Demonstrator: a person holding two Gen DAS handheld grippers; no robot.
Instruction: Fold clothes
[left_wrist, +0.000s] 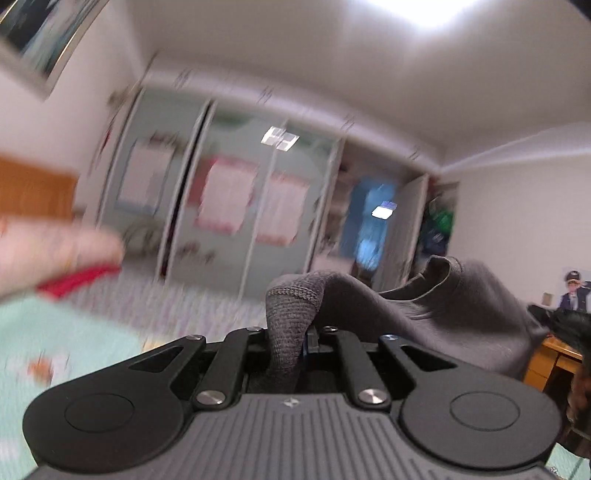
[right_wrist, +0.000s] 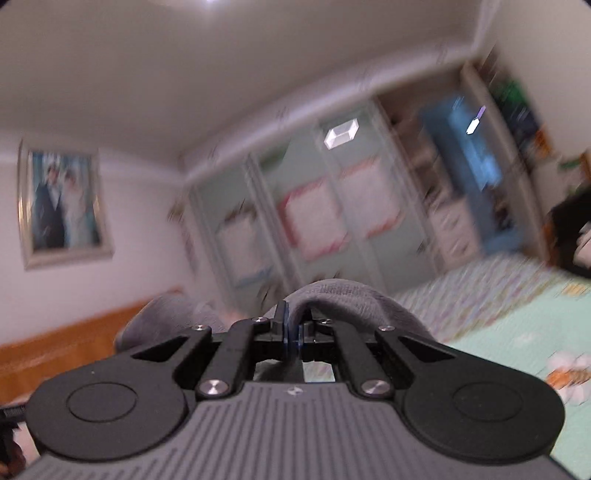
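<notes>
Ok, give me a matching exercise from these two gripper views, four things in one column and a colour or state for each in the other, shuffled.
Things:
1. left gripper
2. bedspread
3. headboard
4. framed photo

Colour or state:
A. orange-brown wood
B. hanging on the wall
C. shut on the grey garment
D. pale mint green

Pairs: 1-C, 2-D, 3-A, 4-B
</notes>
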